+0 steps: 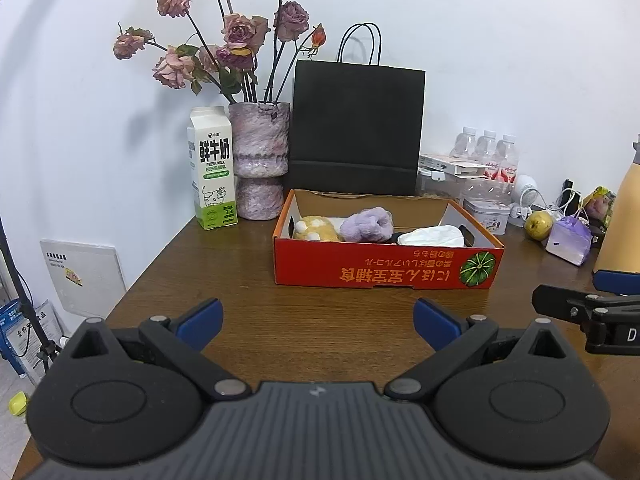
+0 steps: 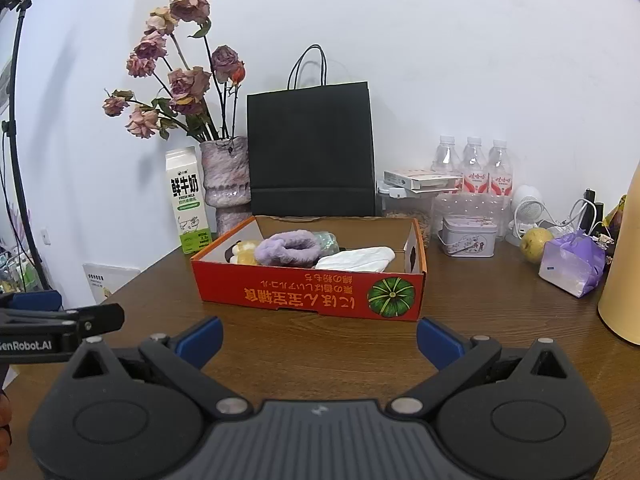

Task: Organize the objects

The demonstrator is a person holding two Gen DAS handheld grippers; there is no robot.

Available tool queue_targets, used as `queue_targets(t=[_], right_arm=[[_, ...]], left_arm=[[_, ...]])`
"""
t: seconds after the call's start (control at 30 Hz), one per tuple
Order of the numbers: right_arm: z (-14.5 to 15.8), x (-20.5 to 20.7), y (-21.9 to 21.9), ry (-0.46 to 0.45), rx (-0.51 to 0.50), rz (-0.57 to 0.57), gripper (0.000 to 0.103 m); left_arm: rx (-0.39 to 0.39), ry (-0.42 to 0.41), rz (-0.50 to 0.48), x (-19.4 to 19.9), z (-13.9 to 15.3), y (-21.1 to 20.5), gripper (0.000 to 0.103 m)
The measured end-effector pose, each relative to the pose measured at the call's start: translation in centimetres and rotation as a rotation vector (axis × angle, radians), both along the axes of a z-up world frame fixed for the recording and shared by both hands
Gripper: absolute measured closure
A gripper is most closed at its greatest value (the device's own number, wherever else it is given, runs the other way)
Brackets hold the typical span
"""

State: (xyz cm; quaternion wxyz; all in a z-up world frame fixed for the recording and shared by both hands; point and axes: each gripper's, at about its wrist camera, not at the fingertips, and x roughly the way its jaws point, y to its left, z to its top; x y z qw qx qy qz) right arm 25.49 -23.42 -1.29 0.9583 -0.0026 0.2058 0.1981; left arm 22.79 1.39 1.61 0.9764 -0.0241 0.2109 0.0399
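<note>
A red cardboard box [image 1: 384,270] [image 2: 312,296] sits open on the brown table. Inside it lie a yellow plush toy [image 1: 316,229] [image 2: 245,254], a fuzzy purple piece [image 1: 370,224] [image 2: 290,248] and a white cloth [image 1: 432,236] [image 2: 356,260]. My left gripper [image 1: 318,322] hovers open over bare table in front of the box, nothing between its blue fingers. My right gripper [image 2: 320,338] is also open and empty, just short of the box's front wall. Each gripper shows at the other view's edge, the right gripper [image 1: 588,312] and the left gripper [image 2: 60,326].
Behind the box stand a milk carton [image 1: 212,168] [image 2: 188,200], a vase of dried roses [image 1: 260,160] [image 2: 226,184] and a black paper bag [image 1: 356,128] [image 2: 312,152]. Water bottles [image 2: 474,164], a tin [image 2: 468,236], a pear [image 2: 536,244], a purple pack [image 2: 572,268] and a yellow flask [image 2: 624,260] crowd the right.
</note>
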Motion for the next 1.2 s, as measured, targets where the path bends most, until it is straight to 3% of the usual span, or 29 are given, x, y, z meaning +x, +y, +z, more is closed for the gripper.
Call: queue_targets(t=[1.2], right_arm=[[-0.29, -0.89, 0.45, 0.006, -0.011, 0.002, 0.0]], left_arm=[[-0.014, 0.02, 0.002, -0.84, -0.49, -0.01, 0.0]])
